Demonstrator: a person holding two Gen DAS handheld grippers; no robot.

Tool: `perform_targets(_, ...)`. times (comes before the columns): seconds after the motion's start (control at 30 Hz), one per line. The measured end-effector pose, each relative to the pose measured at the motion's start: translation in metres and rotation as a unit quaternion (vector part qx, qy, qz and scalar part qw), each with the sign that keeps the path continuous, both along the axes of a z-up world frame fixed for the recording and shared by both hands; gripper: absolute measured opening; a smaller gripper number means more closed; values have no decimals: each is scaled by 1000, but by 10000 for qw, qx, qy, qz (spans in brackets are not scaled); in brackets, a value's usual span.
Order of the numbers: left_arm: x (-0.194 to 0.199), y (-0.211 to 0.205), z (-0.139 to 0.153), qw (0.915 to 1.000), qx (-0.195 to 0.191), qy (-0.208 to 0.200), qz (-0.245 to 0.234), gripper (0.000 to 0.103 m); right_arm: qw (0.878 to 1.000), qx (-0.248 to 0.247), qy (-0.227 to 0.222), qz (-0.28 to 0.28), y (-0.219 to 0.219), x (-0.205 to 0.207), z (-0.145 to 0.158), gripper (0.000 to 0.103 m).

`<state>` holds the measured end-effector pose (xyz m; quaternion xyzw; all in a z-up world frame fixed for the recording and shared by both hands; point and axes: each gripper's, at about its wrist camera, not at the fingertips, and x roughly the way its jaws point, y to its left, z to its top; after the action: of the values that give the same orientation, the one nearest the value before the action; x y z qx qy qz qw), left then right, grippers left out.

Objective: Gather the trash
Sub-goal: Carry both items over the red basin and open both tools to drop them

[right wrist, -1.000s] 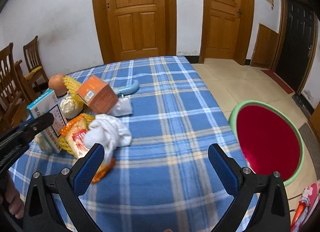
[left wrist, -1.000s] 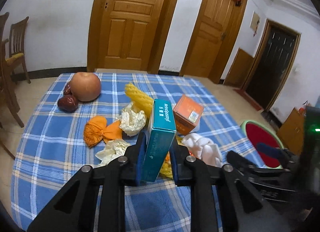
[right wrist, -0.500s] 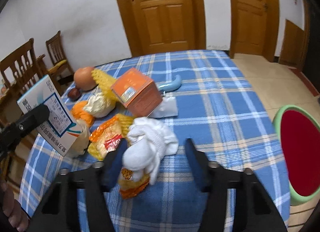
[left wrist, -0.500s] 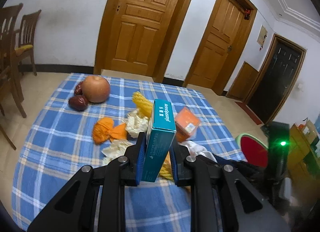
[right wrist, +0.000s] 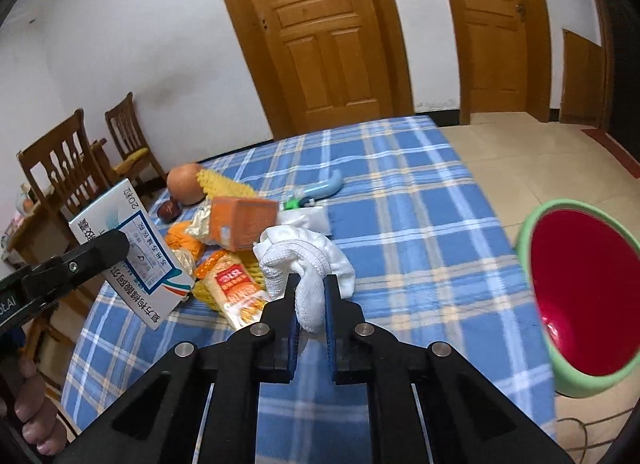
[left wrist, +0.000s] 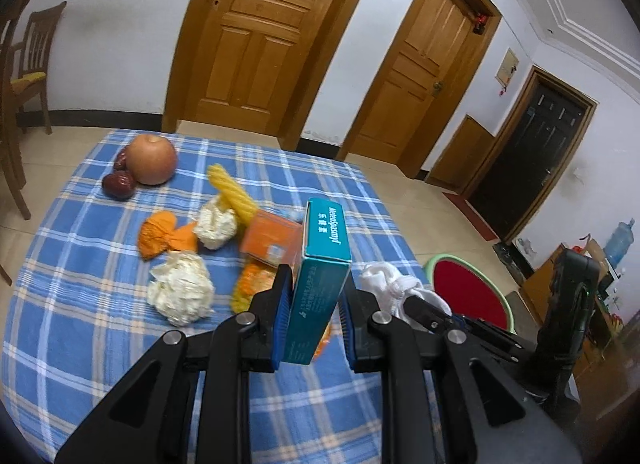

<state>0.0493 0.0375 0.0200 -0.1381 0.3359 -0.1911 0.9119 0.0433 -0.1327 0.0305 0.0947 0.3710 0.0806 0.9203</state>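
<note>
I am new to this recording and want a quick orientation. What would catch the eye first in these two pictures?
Most striking is the teal medicine box, held upright in the left gripper above the blue plaid tablecloth. Next, the right gripper is shut on a white sock beside the litter pile. At the right, off the table, a green basin with a red inside stands out.
</note>
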Motion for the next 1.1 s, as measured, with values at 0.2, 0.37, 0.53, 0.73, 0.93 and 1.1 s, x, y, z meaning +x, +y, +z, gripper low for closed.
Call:
perform_targets(0.2,-10,-24,7,9997,66,24,-215,22,9996,122,-164,-209,-26,-26,13,10)
perform_targets(0.37,-13,-51,12,9986,204,-5,-480,22,9983,143,-274,-494,-54,-46,20,10)
perform_targets(0.53,-7,-83,10,9961,332,11,-817,22,9952,165,-324,-907,-89,-54,21,10)
perform_targets(0.73,9,-133,3,9909,406,194,-1265,22,9890,151,-311,-1436,-135,-62,15,10)
perform_targets(0.93,23,-188,-5,9833,562,260,-1714,22,9807,75,-279,-1933,-179,-69,4,10)
perform_targets(1.1,29,-236,-12,9767,592,223,-2052,22,9733,114,-140,-2286,-215,-71,-9,11)
